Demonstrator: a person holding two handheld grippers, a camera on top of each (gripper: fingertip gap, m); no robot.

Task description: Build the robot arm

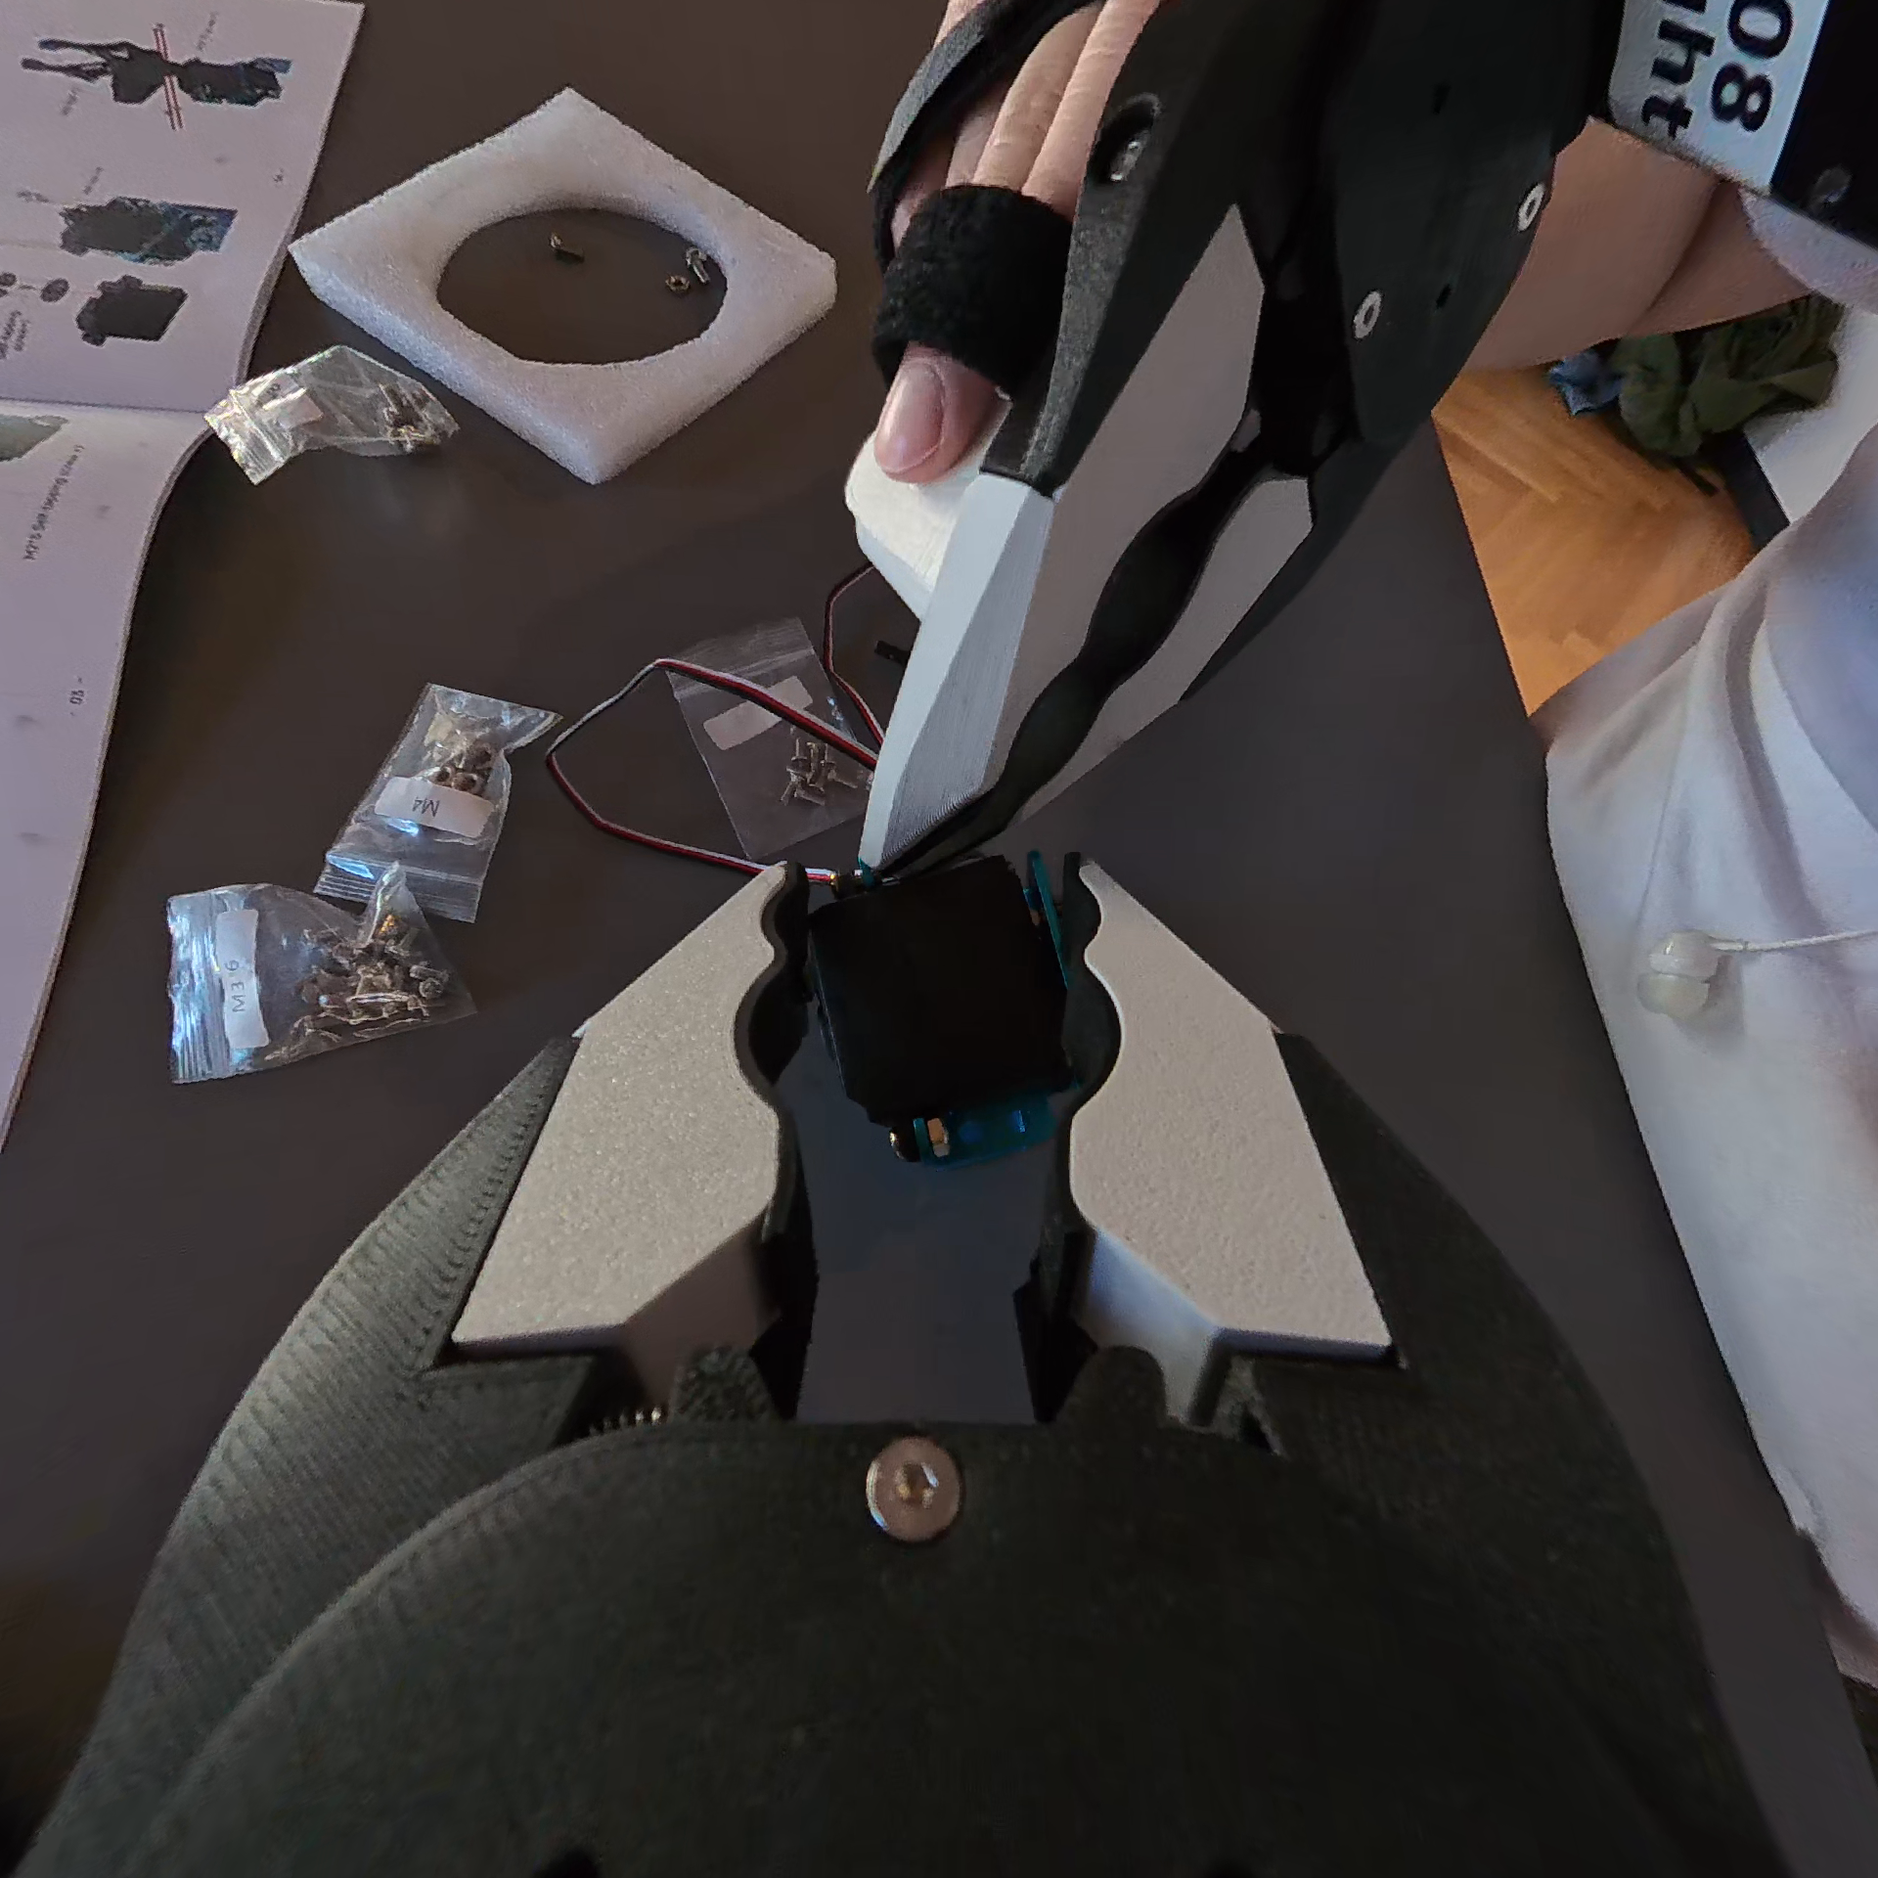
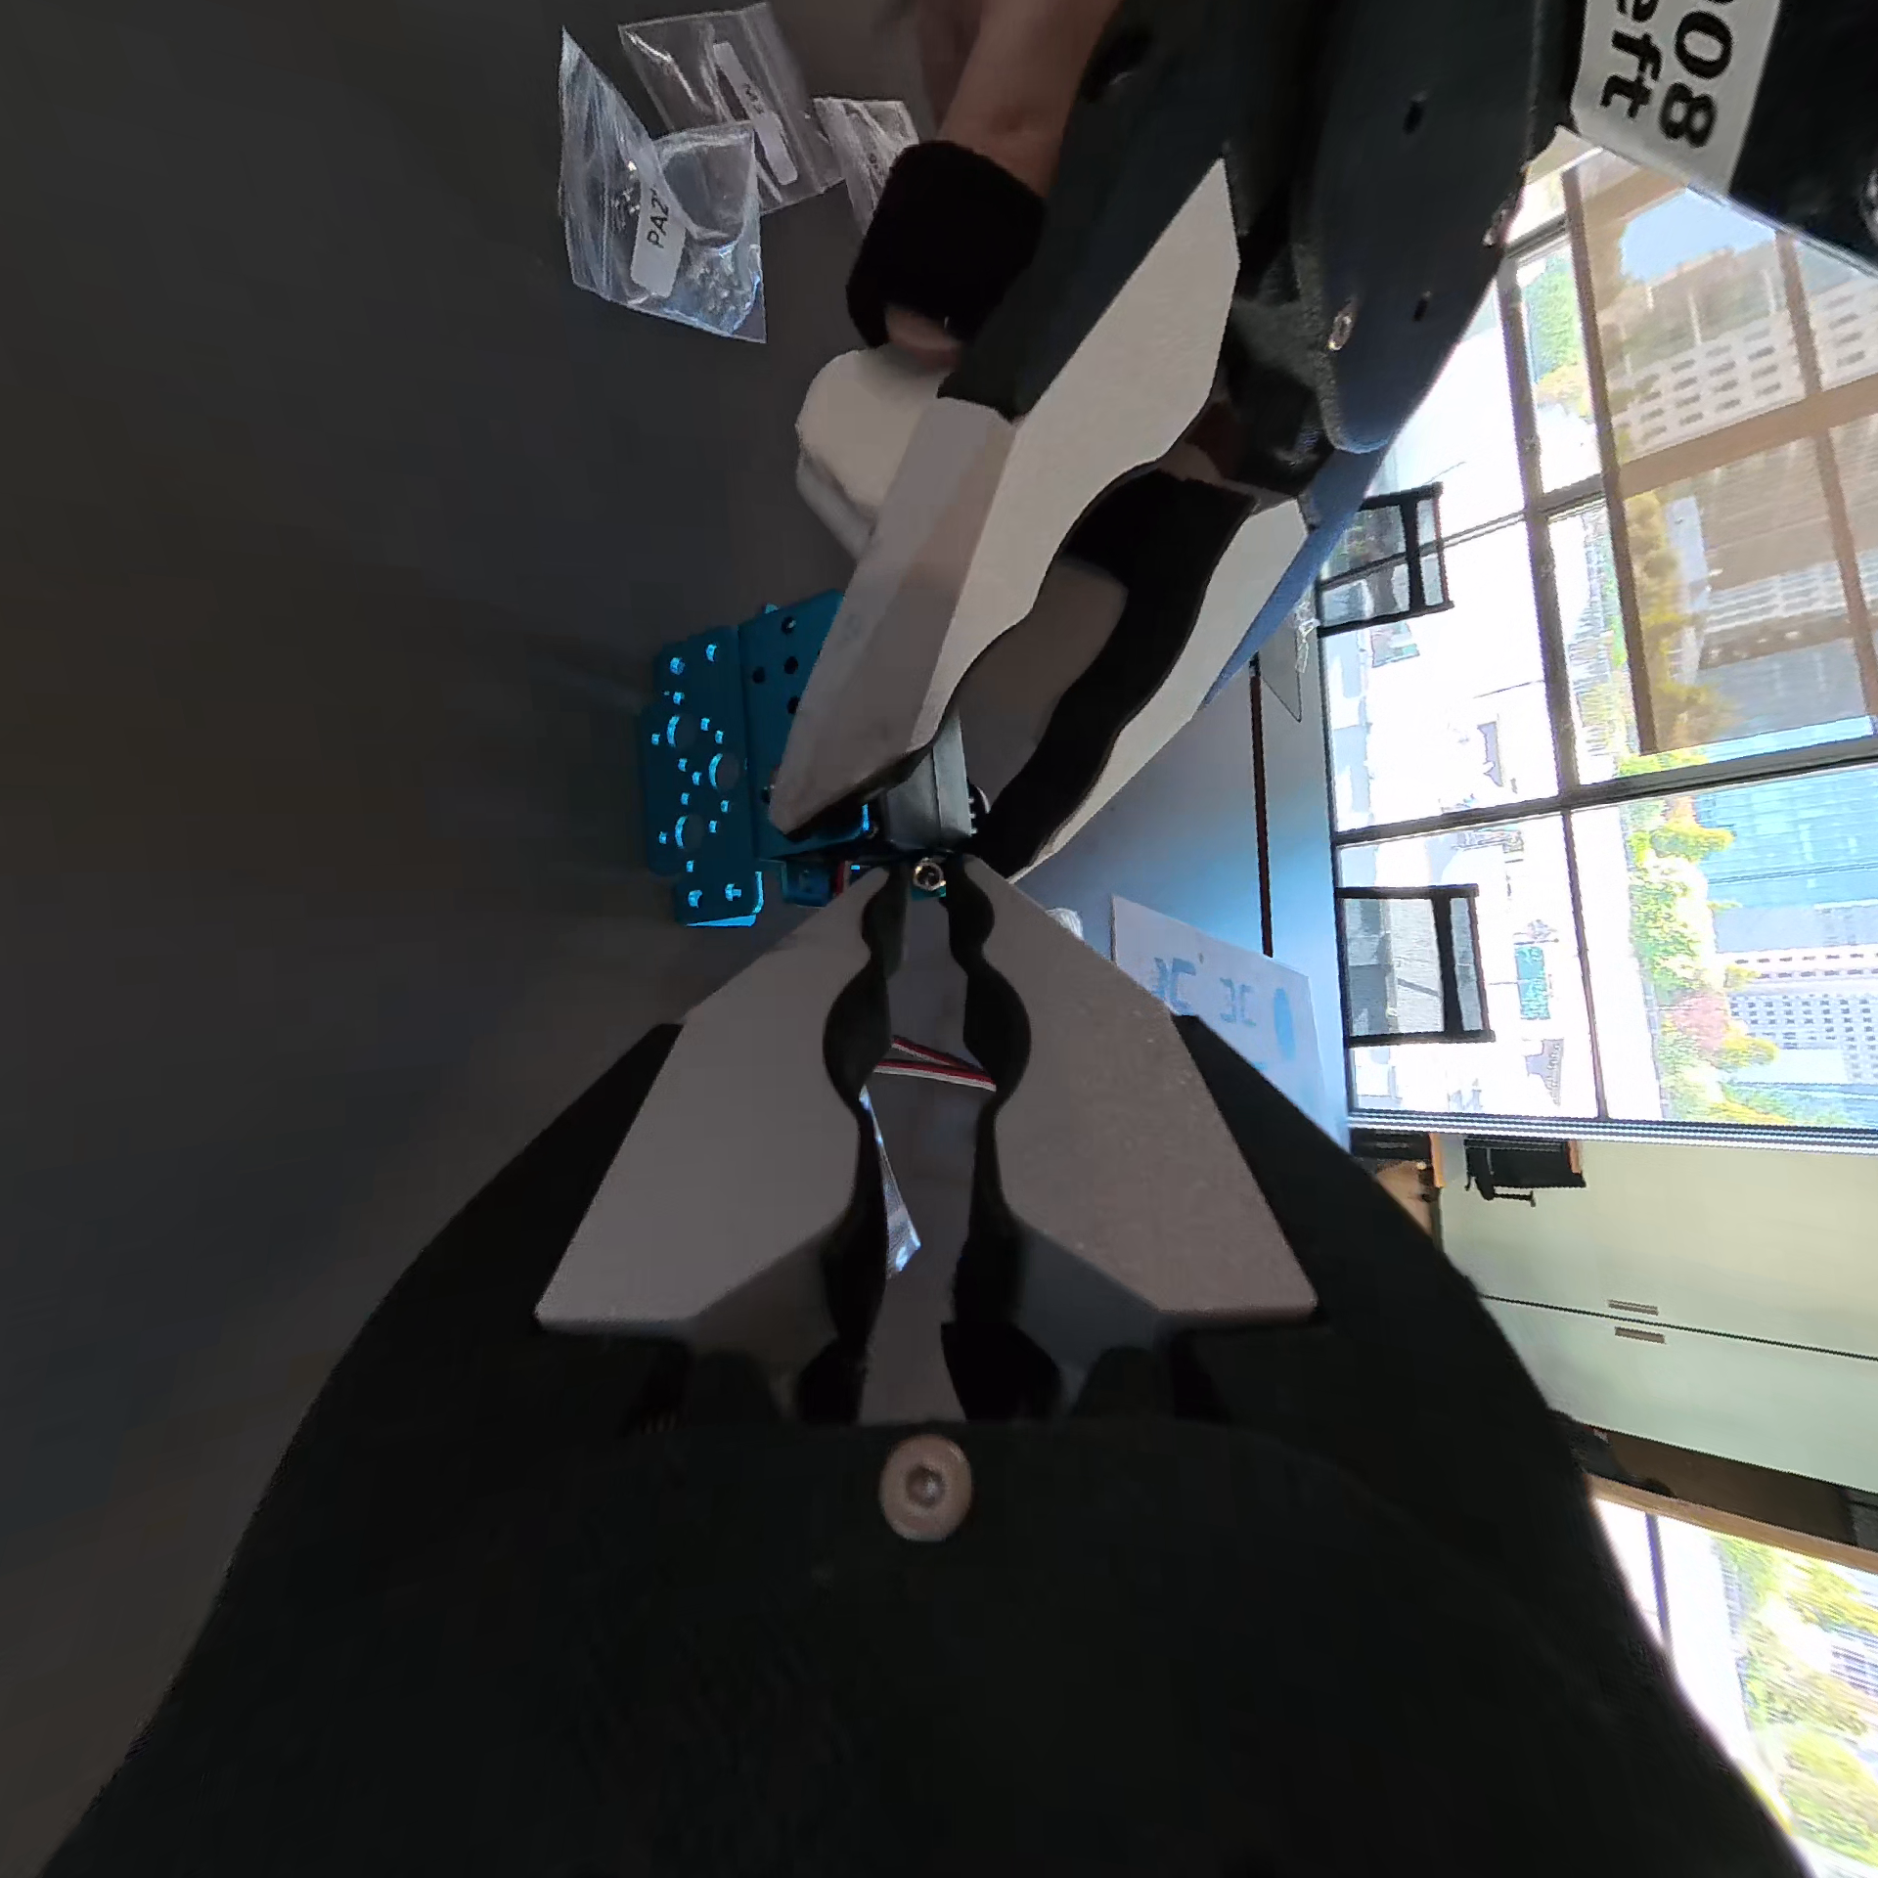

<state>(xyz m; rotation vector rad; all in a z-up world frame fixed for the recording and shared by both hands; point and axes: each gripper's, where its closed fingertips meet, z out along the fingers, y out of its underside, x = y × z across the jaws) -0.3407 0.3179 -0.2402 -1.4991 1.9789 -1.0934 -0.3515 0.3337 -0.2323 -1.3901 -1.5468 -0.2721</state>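
Observation:
A black servo (image 1: 935, 986) in a teal metal bracket (image 1: 981, 1128) sits between the two fingers of my left gripper (image 1: 935, 894), which is shut on it just above the dark table (image 1: 1270, 915). Its red, black and white wire (image 1: 610, 732) trails left over the table. My right gripper (image 1: 879, 864) comes down from above, and its tips meet at the servo's far corner. In the right wrist view my right gripper (image 2: 927, 886) is closed on a small metal screw (image 2: 927, 872) at the bracket's edge. There my left gripper (image 2: 894, 823) holds the servo (image 2: 930, 793) from above.
Several clear bags of screws (image 1: 305, 976) lie left of the servo, with a white foam square with a round hole (image 1: 569, 295) and an open booklet (image 1: 102, 407) beyond. Teal perforated plates (image 2: 701, 783) lie on the table. A person in white (image 1: 1728, 915) is at the right edge. Less than 4 cm separates the two grippers' tips.

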